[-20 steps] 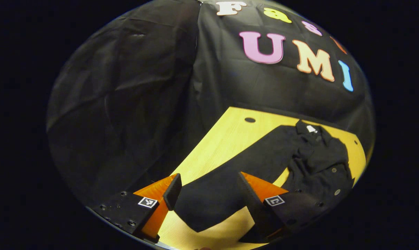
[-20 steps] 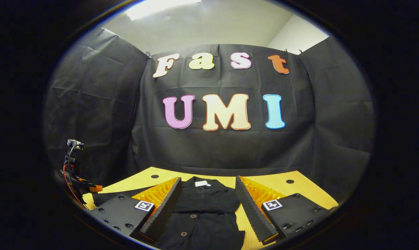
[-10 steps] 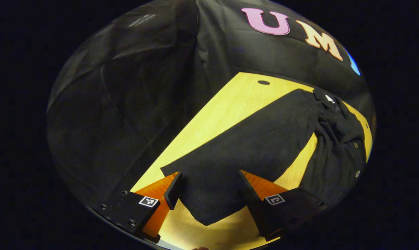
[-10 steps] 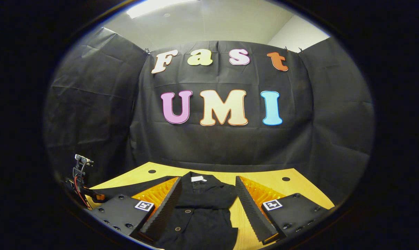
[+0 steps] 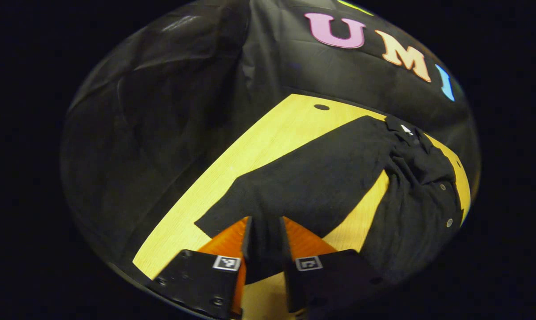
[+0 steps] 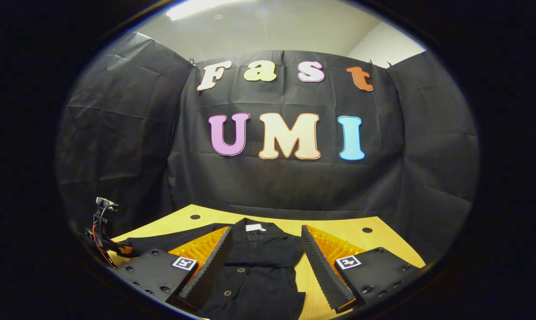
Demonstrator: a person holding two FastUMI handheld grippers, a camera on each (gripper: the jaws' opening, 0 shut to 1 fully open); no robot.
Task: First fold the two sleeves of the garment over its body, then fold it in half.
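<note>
Black cloth walls enclose a yellow wooden table (image 5: pixel 268 138) on which a black garment (image 6: pixel 259 262) lies flat. Its outstretched sleeve (image 5: pixel 312 178) reaches away from the body; the left gripper (image 5: pixel 263 242) pinches the cuff, fingers nearly together. Over the garment's buttoned front the right gripper (image 6: pixel 261 262) hovers, fingers wide apart.

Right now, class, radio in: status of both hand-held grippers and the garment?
Left hand-held gripper shut on sleeve cuff. Right hand-held gripper open above garment body. Sleeve flat on table, unfolded. Nothing in the way.
</note>
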